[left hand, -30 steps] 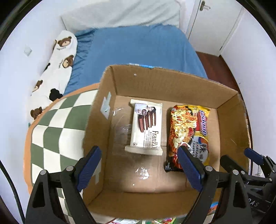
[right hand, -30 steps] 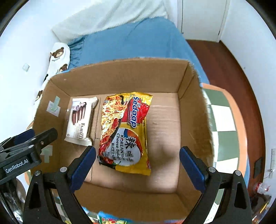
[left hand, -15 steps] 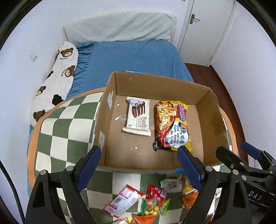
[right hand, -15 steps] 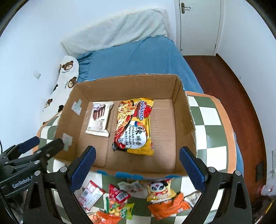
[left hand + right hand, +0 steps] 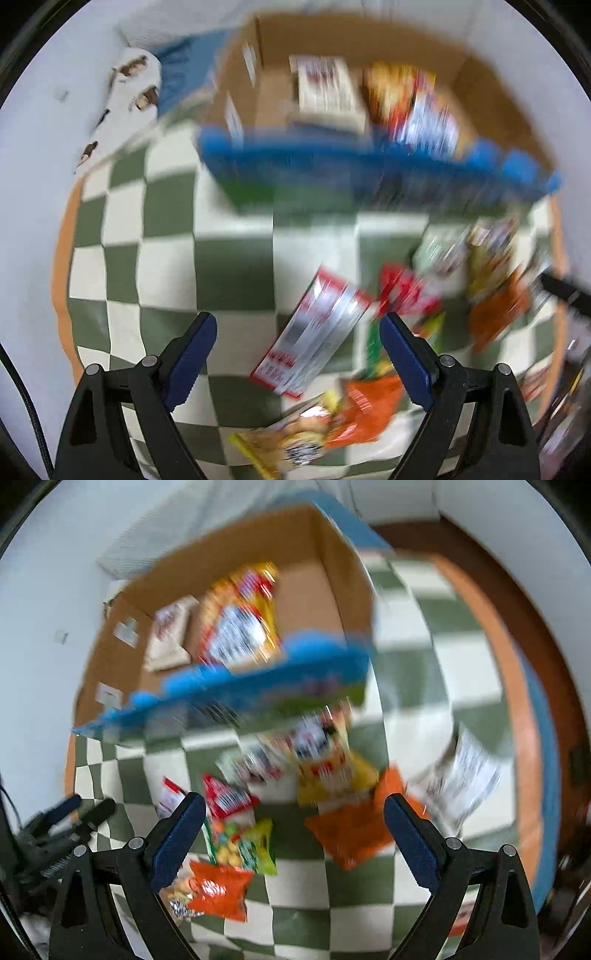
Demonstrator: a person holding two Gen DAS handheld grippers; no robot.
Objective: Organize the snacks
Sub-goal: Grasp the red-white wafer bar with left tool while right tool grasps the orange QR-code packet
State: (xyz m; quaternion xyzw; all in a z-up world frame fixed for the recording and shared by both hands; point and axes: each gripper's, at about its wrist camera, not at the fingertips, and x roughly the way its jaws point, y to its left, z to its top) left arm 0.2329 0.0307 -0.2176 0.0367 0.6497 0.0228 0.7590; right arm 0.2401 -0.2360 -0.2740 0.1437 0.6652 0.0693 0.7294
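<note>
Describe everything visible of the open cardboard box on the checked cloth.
The brown cardboard box sits open-topped at the far side of the green-and-cream checked cloth; motion blur hides fine detail. Its outer front wall is printed blue and green, the inside plain brown with pale tape patches on one side wall. Two packets lie flat side by side inside: a white biscuit packet and a yellow-red noodle packet. Neither gripper touches it.

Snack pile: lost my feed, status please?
Left gripper and right gripper both open, empty. Loose snack packets on checkered cloth; two packs already in cardboard box. Picture blurred; nothing seen blocking.
</note>
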